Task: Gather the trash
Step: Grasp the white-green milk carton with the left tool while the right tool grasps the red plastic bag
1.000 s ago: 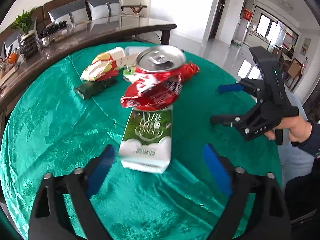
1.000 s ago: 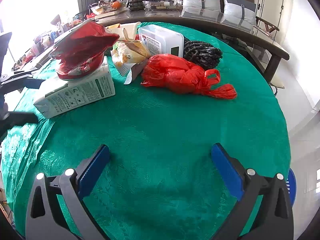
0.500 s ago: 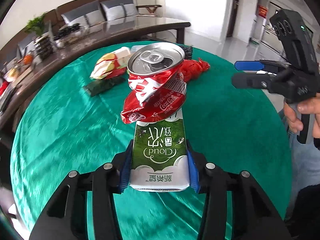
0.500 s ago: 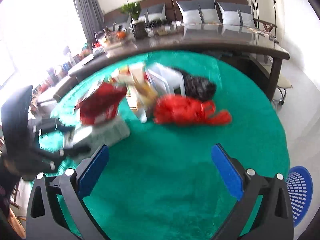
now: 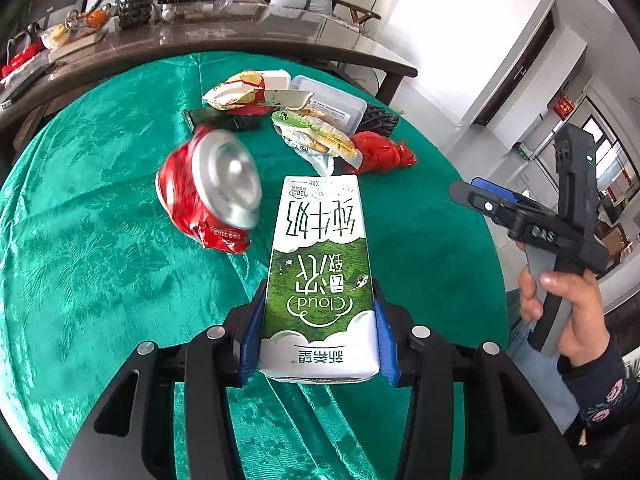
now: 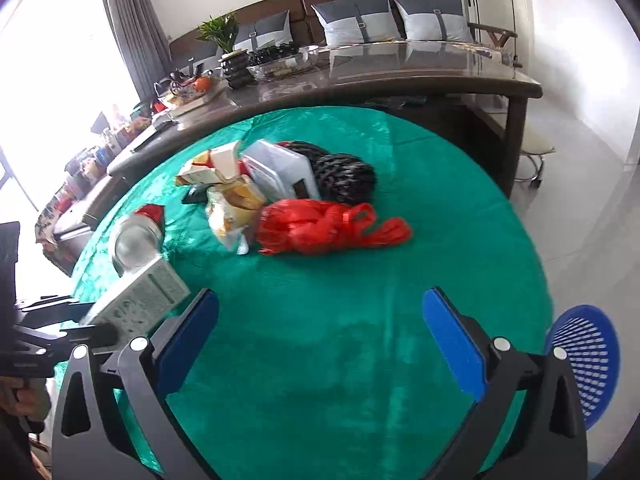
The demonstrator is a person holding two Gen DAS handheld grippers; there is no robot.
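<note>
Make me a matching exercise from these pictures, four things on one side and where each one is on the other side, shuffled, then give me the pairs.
Things
1. green and white milk carton
2. crushed red drink can
3. red plastic bag
4. blue mesh basket

Places
A. beyond the edge of the green tablecloth, lower down
B. clamped in the left hand-held gripper
C. loose beside the carton, silver end showing
D. on the cloth in front of the black knitted bundle

Pairs: 1-B, 2-C, 3-D, 4-A
</note>
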